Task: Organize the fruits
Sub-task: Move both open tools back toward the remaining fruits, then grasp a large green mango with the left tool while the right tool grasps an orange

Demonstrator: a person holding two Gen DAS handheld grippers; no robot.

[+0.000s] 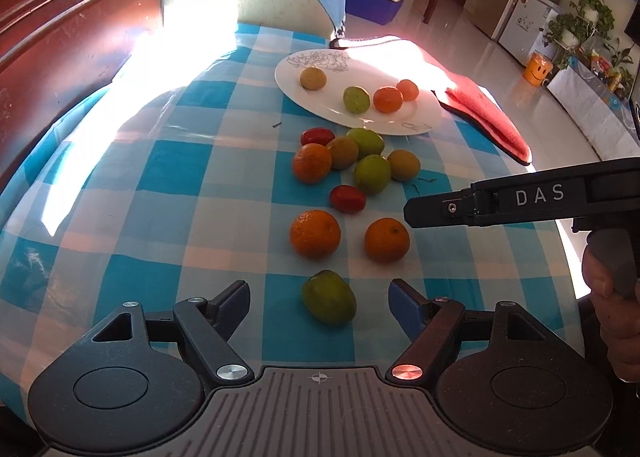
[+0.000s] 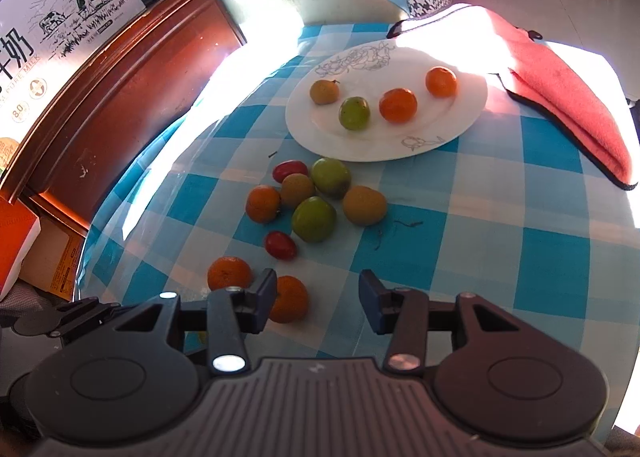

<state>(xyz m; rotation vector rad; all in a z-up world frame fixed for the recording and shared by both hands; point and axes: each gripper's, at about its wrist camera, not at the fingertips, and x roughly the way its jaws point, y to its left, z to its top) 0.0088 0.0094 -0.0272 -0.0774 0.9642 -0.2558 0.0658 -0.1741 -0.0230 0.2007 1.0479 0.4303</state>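
In the left wrist view, the left gripper (image 1: 319, 297) hangs low over the near edge of the table (image 1: 180, 193), its jaws spread wide with nothing clamped. A green fruit (image 1: 328, 297) lies on the checked cloth between the two blue fingertips (image 1: 236, 299), touching neither. Just beyond it sit two oranges (image 1: 315, 233) side by side, then a red fruit (image 1: 347, 198), then a tight cluster of green, brownish, orange and red fruits (image 1: 372, 173) toward the middle of the table. The white plate (image 1: 296, 69) rests near the far edge (line drawings of flowers on its rim) and carries four fruits: a yellowish one (image 1: 313, 78), a green one, and two small oranges. A red cloth (image 1: 484, 113) lies along the right edge, just beside the plate. The right gripper (image 1: 412, 213) comes in from the right, above the cloth near one orange; from this side its jaw state cannot be told.

In the right wrist view, the right gripper (image 2: 318, 299) has its jaws wide apart and empty over the near part of the table (image 2: 500, 217). One orange (image 2: 289, 299) lies partly hidden behind its left finger (image 2: 262, 299); another sits just to the left. The plate (image 2: 464, 117) stands toward the far edge, the red cloth (image 2: 568, 117) at the right edge.
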